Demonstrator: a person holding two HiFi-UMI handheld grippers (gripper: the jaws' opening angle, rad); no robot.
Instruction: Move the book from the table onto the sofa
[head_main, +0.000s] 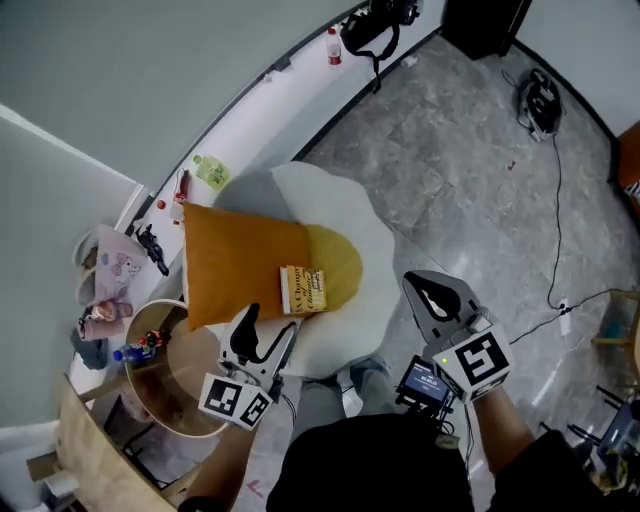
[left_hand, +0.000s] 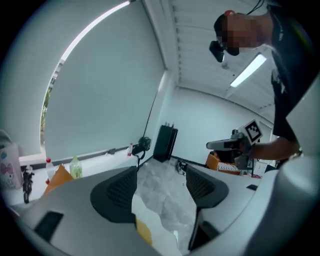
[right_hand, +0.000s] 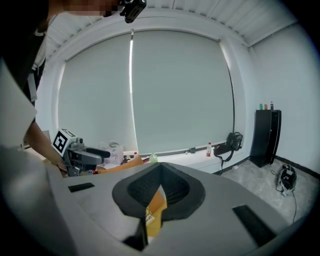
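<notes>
A yellow book (head_main: 302, 290) lies flat on the sofa, on the yellow-orange cushion (head_main: 240, 262) spread over the white sofa (head_main: 340, 205). My left gripper (head_main: 268, 336) is held up in the air near the sofa's front edge, short of the book. It is open, and between its pads (left_hand: 117, 192) I see only the sofa and the floor. My right gripper (head_main: 414, 283) is raised to the right of the sofa and its jaw tips meet (right_hand: 159, 169). It is shut and holds nothing. A strip of the cushion and the book (right_hand: 151, 216) shows under those tips.
A round wooden table (head_main: 190, 405) with small toys stands at the lower left, beside my left gripper. A windowsill with bottles (head_main: 210, 170) and a pink bag (head_main: 112, 268) runs behind the sofa. On the marble floor to the right lie cables (head_main: 556, 200), with a black cabinet (head_main: 488, 22) beyond.
</notes>
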